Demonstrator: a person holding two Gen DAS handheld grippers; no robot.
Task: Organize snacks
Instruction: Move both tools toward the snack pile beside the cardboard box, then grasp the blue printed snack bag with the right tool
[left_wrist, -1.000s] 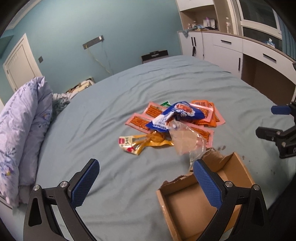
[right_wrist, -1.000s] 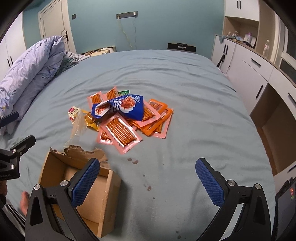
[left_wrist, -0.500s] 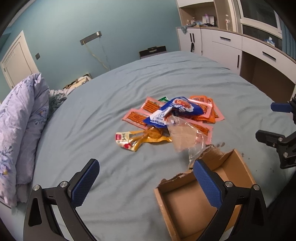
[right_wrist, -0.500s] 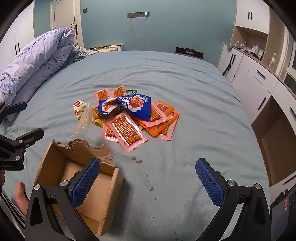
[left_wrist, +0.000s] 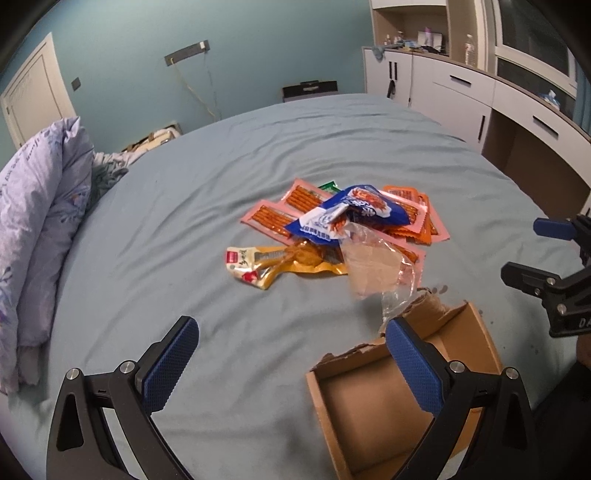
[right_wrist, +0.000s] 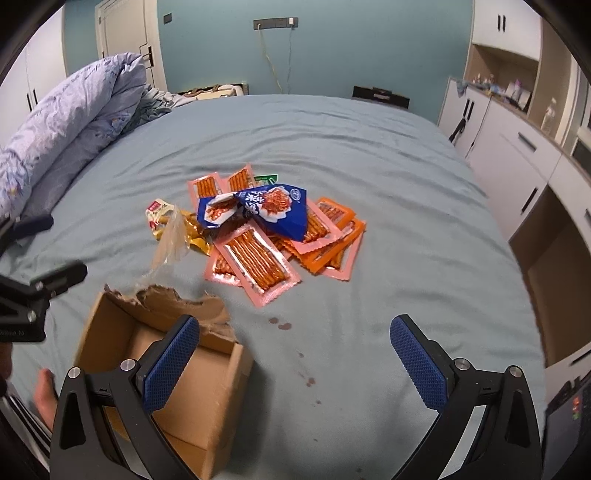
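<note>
A heap of snack packs lies mid-bed: a blue bag on top of pink packs and orange packs of sticks, a yellow pack and a clear wrapper beside them. A torn, empty cardboard box stands nearer. My left gripper is open, above the sheet left of the box. Wide open too, my right gripper hangs to the box's right, holding nothing.
The heap rests on a blue-grey bed sheet with small dark stains. A lilac duvet is bunched at the left. White cabinets line the right wall. A bare foot shows at the bed's edge.
Both grippers have tilted and shifted slightly, so the heap and the box sit a little differently in each view. Nothing was picked up; both stay open.
</note>
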